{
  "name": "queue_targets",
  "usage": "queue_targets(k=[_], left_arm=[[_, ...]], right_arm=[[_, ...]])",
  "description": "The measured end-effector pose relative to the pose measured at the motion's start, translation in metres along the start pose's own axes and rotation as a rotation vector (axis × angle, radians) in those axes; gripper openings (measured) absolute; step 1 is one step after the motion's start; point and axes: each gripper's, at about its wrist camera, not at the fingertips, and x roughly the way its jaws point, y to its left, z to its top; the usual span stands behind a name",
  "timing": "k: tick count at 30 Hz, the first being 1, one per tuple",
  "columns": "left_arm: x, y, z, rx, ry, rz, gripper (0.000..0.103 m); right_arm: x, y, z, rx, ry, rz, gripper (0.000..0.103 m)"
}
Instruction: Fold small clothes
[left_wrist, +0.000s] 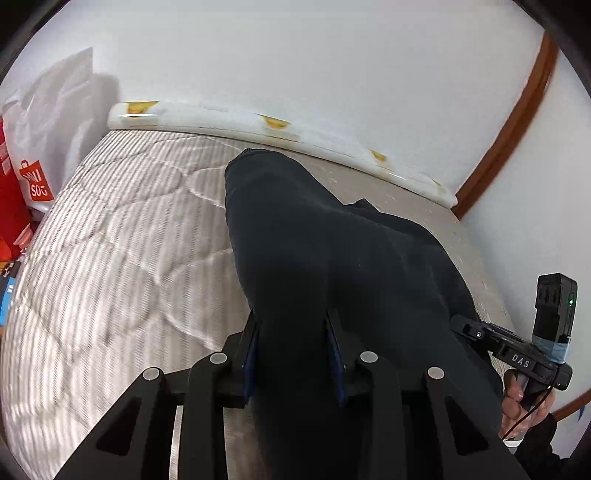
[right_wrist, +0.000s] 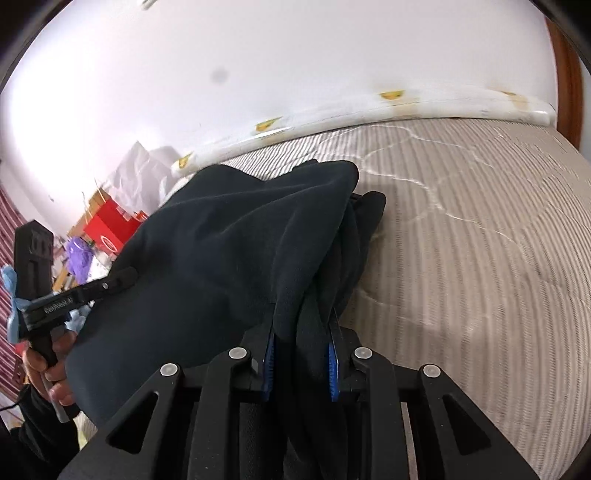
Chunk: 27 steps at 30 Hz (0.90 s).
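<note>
A dark navy garment (left_wrist: 325, 251) hangs lifted above a striped quilted mattress (left_wrist: 122, 236). My left gripper (left_wrist: 293, 325) is shut on one edge of it, the cloth draped over the fingers. My right gripper (right_wrist: 301, 325) is shut on a bunched edge of the same garment (right_wrist: 229, 236), whose folds hang between the blue pads (right_wrist: 334, 363). The right gripper also shows at the right edge of the left wrist view (left_wrist: 472, 328), and the left gripper at the left of the right wrist view (right_wrist: 122, 277). The fingertips are hidden by cloth.
The mattress (right_wrist: 472, 236) lies against a white wall, with a white headboard rail (left_wrist: 280, 125) along its far edge. A red and white shopping bag (left_wrist: 33, 181) stands left of the bed. A red box (right_wrist: 110, 225) and clutter lie beyond the bed's left side.
</note>
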Motion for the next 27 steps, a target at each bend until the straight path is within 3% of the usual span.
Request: queue_targets(k=[4, 8, 12, 14, 15, 17, 20, 24, 27], left_arm=[[0.014, 0.012, 0.002, -0.014, 0.036, -0.043, 0.042], [0.015, 0.013, -0.008, 0.042, 0.006, -0.001, 0.059], [0.006, 0.027, -0.012, 0.023, -0.002, -0.035, 0.063], [-0.001, 0.031, -0.015, 0.01, -0.006, -0.039, 0.064], [-0.005, 0.033, -0.017, 0.013, -0.013, -0.041, 0.065], [-0.011, 0.033, -0.02, 0.025, -0.028, -0.043, 0.065], [-0.018, 0.03, -0.024, 0.038, -0.049, -0.042, 0.065], [-0.019, 0.022, -0.028, 0.023, -0.054, -0.045, 0.065], [-0.025, 0.014, -0.035, 0.025, -0.055, -0.02, 0.065]], right_arm=[[-0.005, 0.016, 0.007, -0.068, 0.003, -0.115, 0.038], [-0.026, 0.021, 0.027, -0.076, -0.083, -0.198, 0.04], [0.006, 0.019, 0.06, -0.051, -0.024, -0.239, 0.04], [0.029, 0.015, 0.073, -0.012, 0.026, -0.243, 0.026], [0.038, 0.014, 0.079, -0.015, 0.035, -0.218, 0.004], [0.042, 0.018, 0.085, -0.068, 0.021, -0.214, 0.003], [0.016, 0.015, 0.085, -0.081, -0.088, -0.187, 0.002], [0.045, 0.004, 0.067, -0.115, 0.053, -0.265, 0.003], [0.015, 0.01, 0.055, -0.123, -0.003, -0.305, 0.011]])
